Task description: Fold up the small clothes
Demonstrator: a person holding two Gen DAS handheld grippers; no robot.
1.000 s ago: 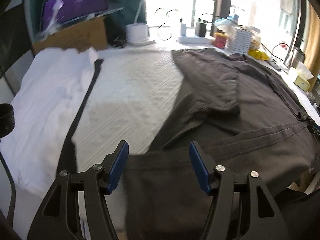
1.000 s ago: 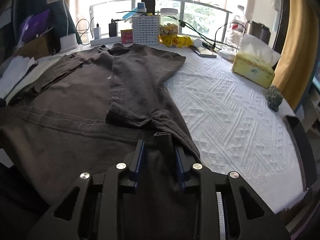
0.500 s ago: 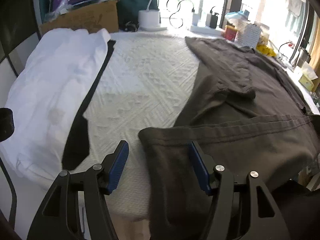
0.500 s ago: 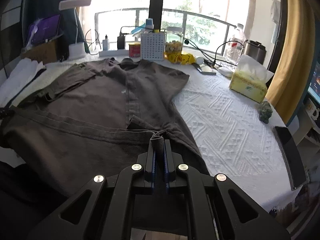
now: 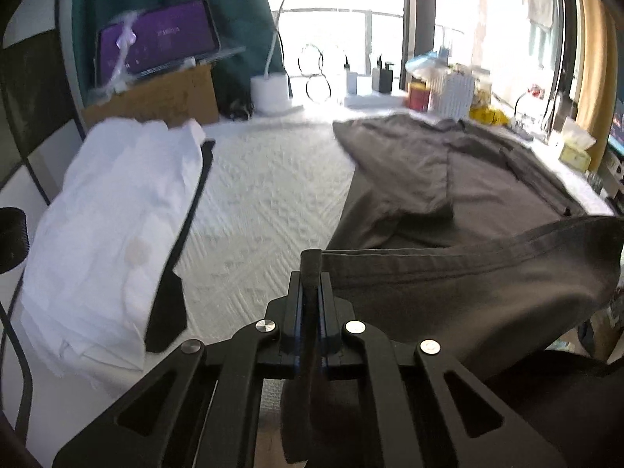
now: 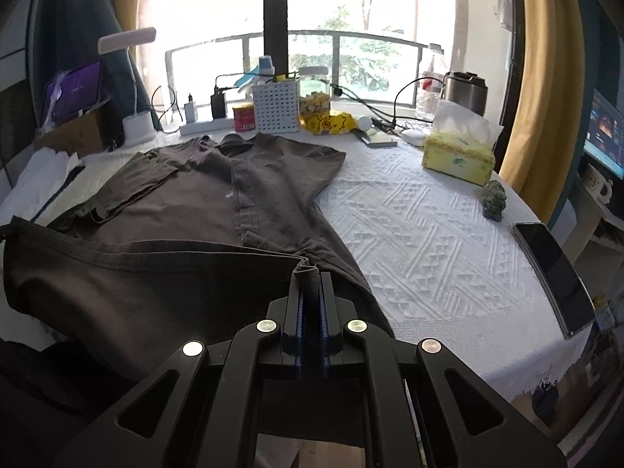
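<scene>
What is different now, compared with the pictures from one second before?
Both tongs have just closed on the bottom hem of the dark grey cotton shirt: the left tongs at one corner, the right tongs at the other. The hem now hangs lifted between them. The folded white clothes and the white textured tablecloth are unchanged.
</scene>
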